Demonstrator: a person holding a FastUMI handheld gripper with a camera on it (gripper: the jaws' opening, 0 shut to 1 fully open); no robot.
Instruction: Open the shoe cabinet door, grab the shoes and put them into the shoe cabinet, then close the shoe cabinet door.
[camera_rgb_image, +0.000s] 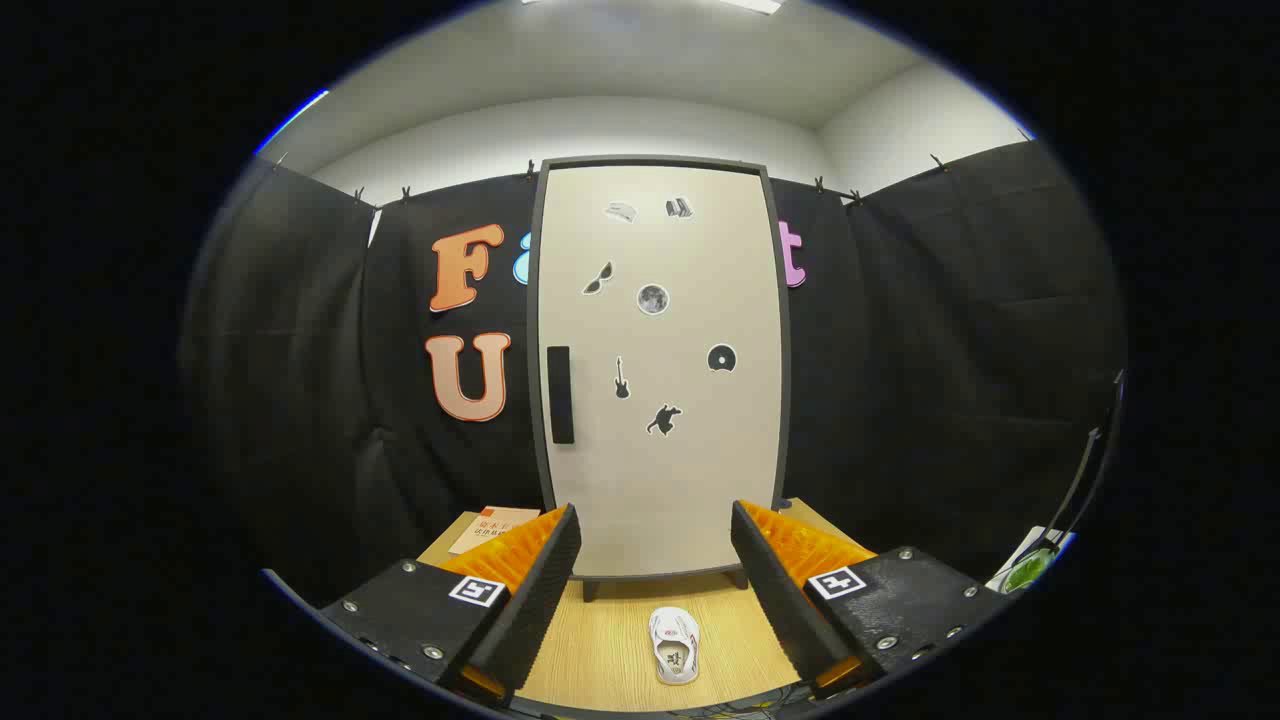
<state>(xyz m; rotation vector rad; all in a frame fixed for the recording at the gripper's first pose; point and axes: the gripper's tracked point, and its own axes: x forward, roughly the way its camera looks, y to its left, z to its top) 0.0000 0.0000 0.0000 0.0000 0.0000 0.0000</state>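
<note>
Ahead: one shoe (674, 645), one closed cabinet (660, 370), jaws apart.

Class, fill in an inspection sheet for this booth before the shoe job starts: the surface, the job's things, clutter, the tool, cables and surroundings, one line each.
Surface: wooden tabletop, light grain, bare around the shoe.
Job's things: shoe cabinet upright at the table's back, door shut, dark handle near its left edge, small stickers on the front. White shoe lies on the table in front of the cabinet, between the fingers.
Clutter: booklet on the table left of the cabinet; a green object at the far right, unclear what.
Tool: tool open, fingers wide apart, touching nothing.
Cables: thin wires at the table's near edge, barely visible.
Surroundings: black cloth walls, white ceiling above.
</note>
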